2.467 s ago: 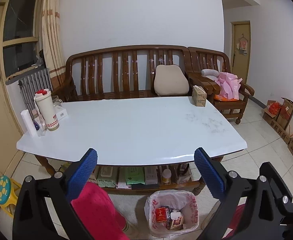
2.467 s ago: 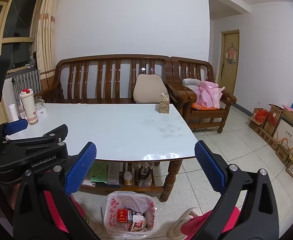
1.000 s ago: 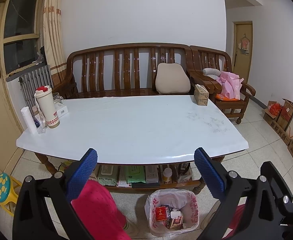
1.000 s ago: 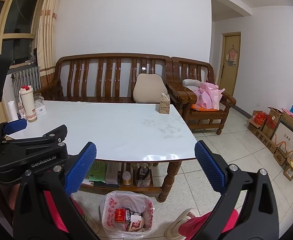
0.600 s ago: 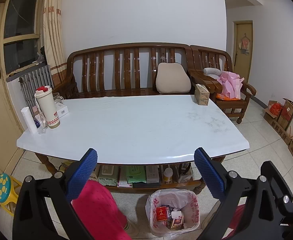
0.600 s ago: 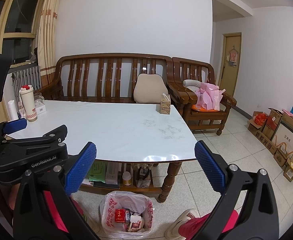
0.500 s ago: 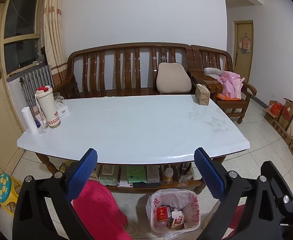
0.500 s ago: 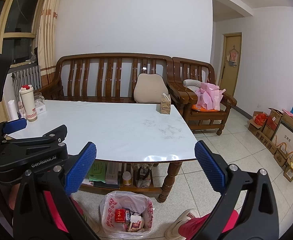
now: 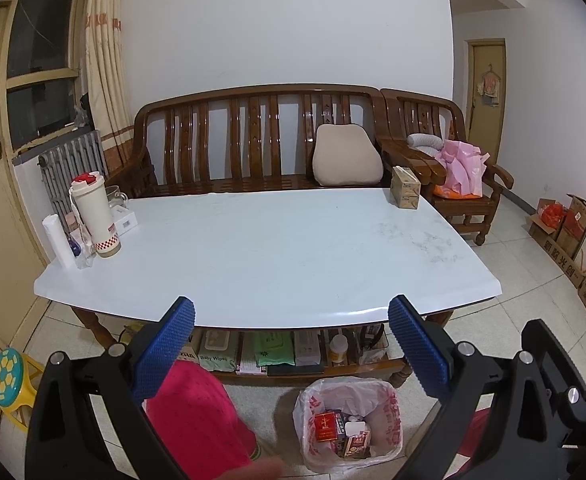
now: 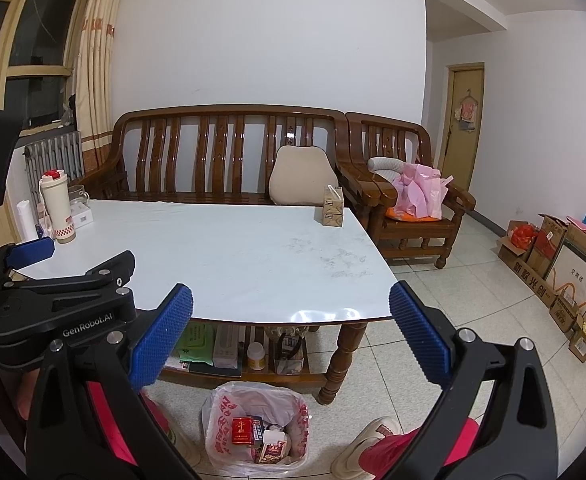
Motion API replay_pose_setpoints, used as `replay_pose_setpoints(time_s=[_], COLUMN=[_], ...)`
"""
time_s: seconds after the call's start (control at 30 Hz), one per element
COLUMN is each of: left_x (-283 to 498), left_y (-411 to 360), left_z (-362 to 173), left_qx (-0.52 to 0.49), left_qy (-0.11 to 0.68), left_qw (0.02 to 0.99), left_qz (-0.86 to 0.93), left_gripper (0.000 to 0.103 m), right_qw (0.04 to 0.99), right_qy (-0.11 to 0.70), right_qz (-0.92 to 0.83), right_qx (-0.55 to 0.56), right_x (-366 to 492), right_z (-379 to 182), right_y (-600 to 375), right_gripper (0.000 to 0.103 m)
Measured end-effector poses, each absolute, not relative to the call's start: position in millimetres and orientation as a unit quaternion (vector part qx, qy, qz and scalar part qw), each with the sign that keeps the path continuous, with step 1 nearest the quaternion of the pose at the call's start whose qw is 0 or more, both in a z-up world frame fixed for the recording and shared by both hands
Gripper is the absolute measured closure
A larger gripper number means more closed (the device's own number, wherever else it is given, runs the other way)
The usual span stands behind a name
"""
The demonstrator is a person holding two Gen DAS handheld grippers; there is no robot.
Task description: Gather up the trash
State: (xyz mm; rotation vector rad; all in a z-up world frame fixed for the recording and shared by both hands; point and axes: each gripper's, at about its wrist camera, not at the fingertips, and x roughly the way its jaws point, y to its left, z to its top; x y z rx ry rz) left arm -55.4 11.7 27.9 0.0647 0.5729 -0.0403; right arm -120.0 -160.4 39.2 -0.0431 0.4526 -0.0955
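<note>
A bin lined with a white plastic bag (image 9: 349, 420) stands on the floor in front of the white table (image 9: 253, 252); it also shows in the right wrist view (image 10: 255, 428). Red and dark packets (image 9: 327, 426) lie inside it. My left gripper (image 9: 291, 344) is open and empty, held above the bin and before the table's near edge. My right gripper (image 10: 291, 340) is open and empty, to the right of the left one. The left gripper's body (image 10: 65, 308) shows in the right wrist view.
On the table stand a cream flask (image 9: 93, 216), small items at the left end and a brown carton (image 9: 405, 192) at the far right. A wooden sofa (image 9: 253, 148) stands behind. Cardboard boxes (image 10: 565, 264) line the right wall. A shelf under the table (image 9: 277, 352) holds packets.
Both views have drifted very slightly; the grippers stay open and empty, and nothing on the table or in the bin has moved.
</note>
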Motion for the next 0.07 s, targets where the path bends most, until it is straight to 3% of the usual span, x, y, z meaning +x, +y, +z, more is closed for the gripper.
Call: replay_pose_setpoints(time_s=[0.07], left_x=[-55.0], left_y=[10.9], left_z=[27.6], left_qx=[0.037], left_qy=[0.282], left_qw=[0.959], left_qz=[-0.018], left_gripper=[0.008], right_qw=[0.973], right_qy=[0.225], right_qz=[-0.046], right_qx=[-0.020], right_x=[-119.8], right_z=[39.2], right_y=[-160.8], right_gripper=[0.007])
